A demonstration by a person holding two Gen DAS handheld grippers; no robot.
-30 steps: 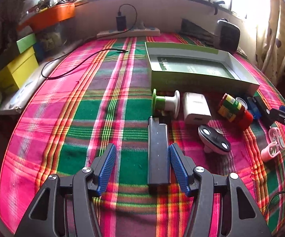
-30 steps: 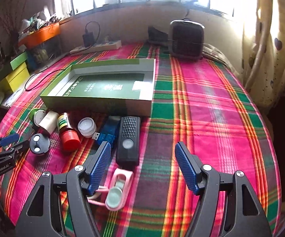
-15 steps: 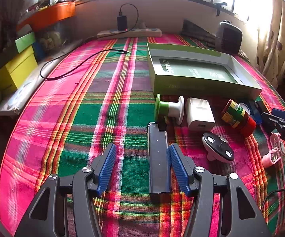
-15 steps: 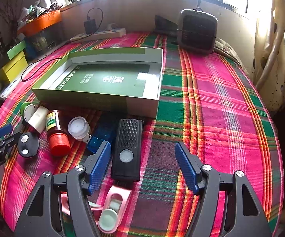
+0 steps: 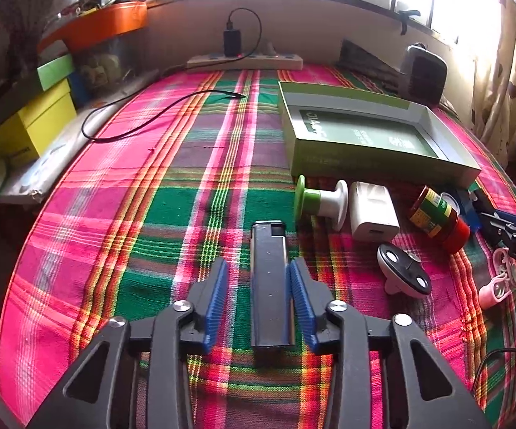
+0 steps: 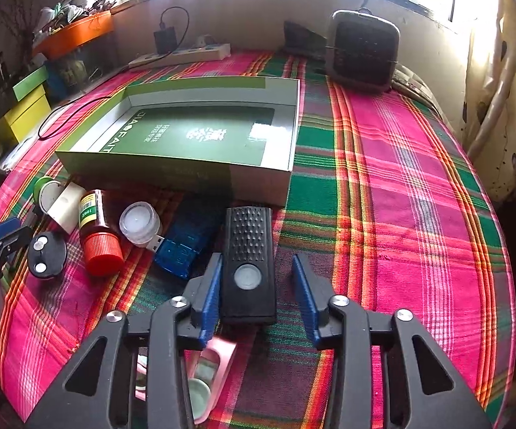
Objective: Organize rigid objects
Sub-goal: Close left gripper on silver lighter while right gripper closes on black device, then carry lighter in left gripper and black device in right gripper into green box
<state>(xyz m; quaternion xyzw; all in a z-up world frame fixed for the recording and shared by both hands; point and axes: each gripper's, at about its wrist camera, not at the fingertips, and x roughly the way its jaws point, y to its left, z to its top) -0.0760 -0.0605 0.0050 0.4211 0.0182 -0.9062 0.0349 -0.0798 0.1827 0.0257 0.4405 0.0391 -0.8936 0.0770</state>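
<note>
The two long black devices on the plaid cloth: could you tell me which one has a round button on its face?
The black device between the right gripper's closing jaws: it shows a round grey button beneath a studded grille. The black bar between the left gripper's jaws is plain.

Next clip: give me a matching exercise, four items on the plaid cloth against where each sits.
Items:
1. long black bar
2. black device with round button
3. red-capped bottle
4. green box

Places:
A. lying on its side beside the small white jar
B. open-topped, behind the loose items
C. between the left tool's closing fingers
D. between the right tool's closing fingers

Pairs: 1-C, 2-D, 3-A, 4-B
</note>
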